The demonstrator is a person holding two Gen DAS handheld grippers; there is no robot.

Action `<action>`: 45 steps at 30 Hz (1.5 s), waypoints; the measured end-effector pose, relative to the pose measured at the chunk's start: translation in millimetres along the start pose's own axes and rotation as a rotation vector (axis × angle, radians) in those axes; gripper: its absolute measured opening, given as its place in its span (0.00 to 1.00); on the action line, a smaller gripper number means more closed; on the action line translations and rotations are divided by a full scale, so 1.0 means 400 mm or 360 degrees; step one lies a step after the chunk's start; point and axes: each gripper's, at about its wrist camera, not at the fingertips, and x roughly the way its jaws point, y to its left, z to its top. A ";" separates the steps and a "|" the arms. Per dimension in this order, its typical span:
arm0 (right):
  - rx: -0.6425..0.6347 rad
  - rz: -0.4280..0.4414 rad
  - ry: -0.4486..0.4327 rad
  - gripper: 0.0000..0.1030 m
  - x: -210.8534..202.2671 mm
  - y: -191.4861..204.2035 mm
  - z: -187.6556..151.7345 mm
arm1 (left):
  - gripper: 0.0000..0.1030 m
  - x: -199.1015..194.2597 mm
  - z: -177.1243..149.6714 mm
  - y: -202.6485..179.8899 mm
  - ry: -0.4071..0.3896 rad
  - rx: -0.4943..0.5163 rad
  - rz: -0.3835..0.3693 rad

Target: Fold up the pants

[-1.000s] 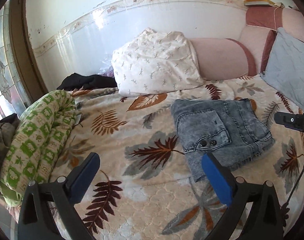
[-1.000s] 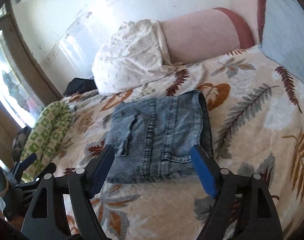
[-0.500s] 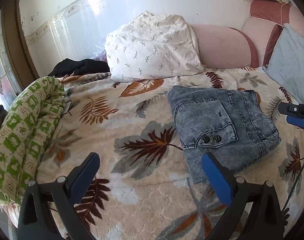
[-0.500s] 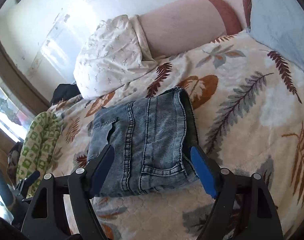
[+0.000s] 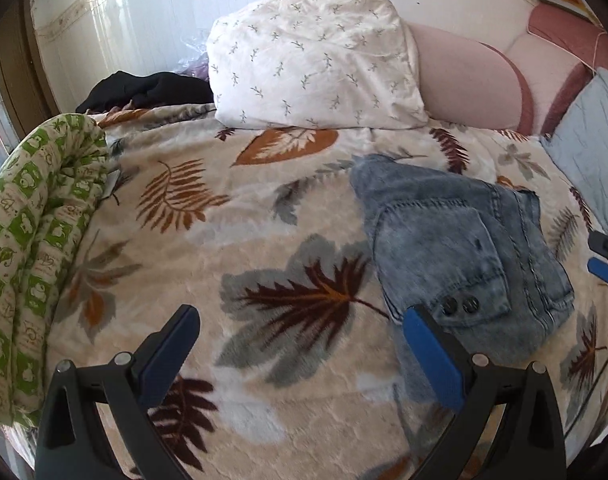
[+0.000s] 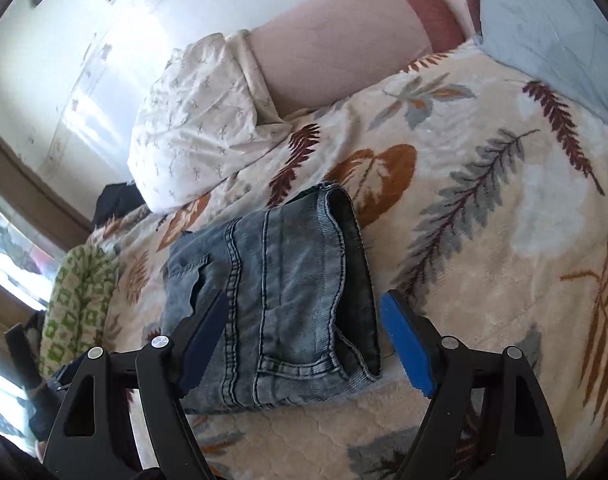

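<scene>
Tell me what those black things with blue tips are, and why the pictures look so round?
Those are two grabbing tools, like big tongs, that a person holds, one in each hand. Each carries a tiny wide-eyed camera, so its picture bends round. One picture looks out from the left gripper, the other from the right gripper. Both are open and hold nothing. On the leaf-patterned blanket lie folded jeans, with a white pillow behind and a green rolled quilt at the side. The right gripper hovers just above the jeans.
</scene>
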 end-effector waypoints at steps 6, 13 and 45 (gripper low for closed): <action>0.0008 -0.0011 0.0034 0.77 0.023 -0.017 0.021 | 1.00 0.033 0.017 -0.013 0.0083 -0.0037 -0.0096; 0.0136 -0.0016 0.0127 0.77 0.082 -0.068 0.042 | 1.00 0.072 0.029 -0.055 0.0189 -0.0070 -0.0251; 0.0241 -0.0010 0.0237 0.77 0.121 -0.080 0.038 | 0.82 0.259 0.059 -0.140 0.0519 -0.0395 -0.0676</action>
